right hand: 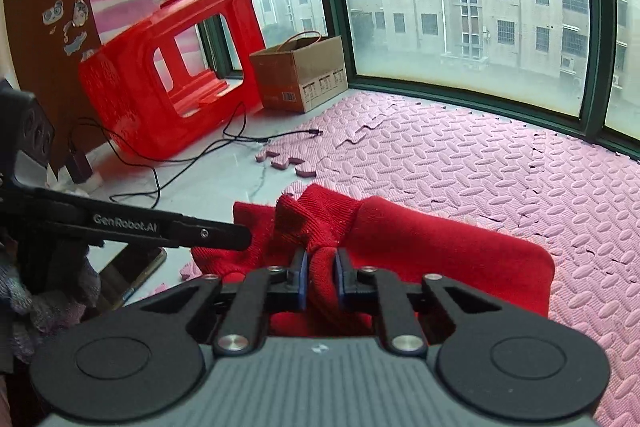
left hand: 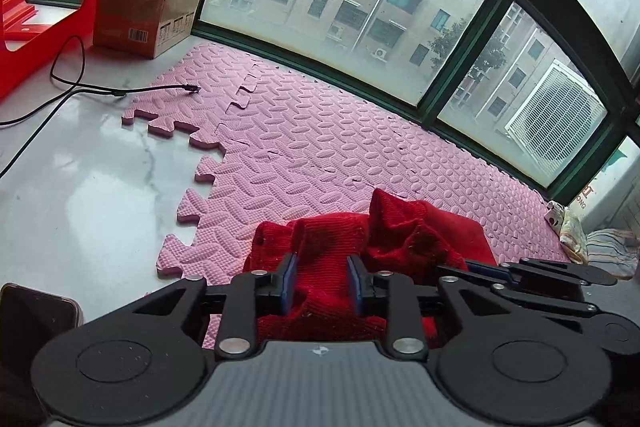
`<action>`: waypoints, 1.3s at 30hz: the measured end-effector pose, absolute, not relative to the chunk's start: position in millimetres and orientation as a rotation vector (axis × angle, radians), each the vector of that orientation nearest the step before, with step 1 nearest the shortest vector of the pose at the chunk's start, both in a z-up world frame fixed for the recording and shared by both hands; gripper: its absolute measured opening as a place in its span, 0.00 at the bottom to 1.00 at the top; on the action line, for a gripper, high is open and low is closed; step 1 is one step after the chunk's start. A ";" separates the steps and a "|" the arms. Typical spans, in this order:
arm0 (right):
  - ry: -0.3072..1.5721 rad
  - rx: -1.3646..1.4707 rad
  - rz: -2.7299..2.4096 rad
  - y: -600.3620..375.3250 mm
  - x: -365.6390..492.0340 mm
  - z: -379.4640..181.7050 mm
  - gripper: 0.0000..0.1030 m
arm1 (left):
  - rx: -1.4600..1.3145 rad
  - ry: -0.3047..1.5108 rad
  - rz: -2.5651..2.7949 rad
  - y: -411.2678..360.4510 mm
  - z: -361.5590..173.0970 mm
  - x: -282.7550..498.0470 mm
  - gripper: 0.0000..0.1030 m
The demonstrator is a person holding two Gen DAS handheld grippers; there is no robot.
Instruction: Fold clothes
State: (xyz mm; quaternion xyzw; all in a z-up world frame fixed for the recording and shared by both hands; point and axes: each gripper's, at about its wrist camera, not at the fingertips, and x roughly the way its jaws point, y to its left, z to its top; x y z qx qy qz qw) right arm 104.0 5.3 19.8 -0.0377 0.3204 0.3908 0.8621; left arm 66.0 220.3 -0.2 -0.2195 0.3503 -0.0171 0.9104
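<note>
The soft red knitted garment looks light and floppy. The right tool pinches a bunched fold; the left tool stands partly open astride the cloth, gripping nothing.

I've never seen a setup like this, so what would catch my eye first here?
Probably the red knitted garment bunched on the pink foam mat, with the right gripper pinching a fold of it. Next, the red plastic stool tipped on its side at the back left, beside a cardboard box under the windows.
</note>
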 end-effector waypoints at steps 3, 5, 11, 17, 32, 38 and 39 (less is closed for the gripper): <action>0.625 -0.025 0.829 1.7 102.3 37.2 0.12 | -0.478 0.720 -0.027 228.0 -2.7 70.2 0.27; 0.607 -0.006 0.847 6.8 100.2 41.4 0.12 | -0.484 0.721 -0.027 231.0 -5.0 72.1 0.26; 0.591 0.016 0.896 25.2 92.9 42.1 0.12 | -0.548 0.729 -0.021 241.4 -16.6 70.9 0.25; 0.604 -0.143 0.919 48.9 70.7 10.3 0.12 | -0.588 0.700 0.022 255.8 -10.0 60.5 0.26; 0.537 -0.298 0.903 62.6 48.9 -4.2 0.16 | -0.460 0.713 -0.197 198.9 16.8 94.0 0.23; 0.479 -0.406 0.906 69.0 36.3 -11.6 0.18 | -0.535 0.755 -0.143 219.1 -7.4 104.8 0.16; 0.470 -0.430 0.908 71.3 33.7 -13.9 0.18 | -0.542 0.756 -0.134 221.7 -9.4 105.4 0.15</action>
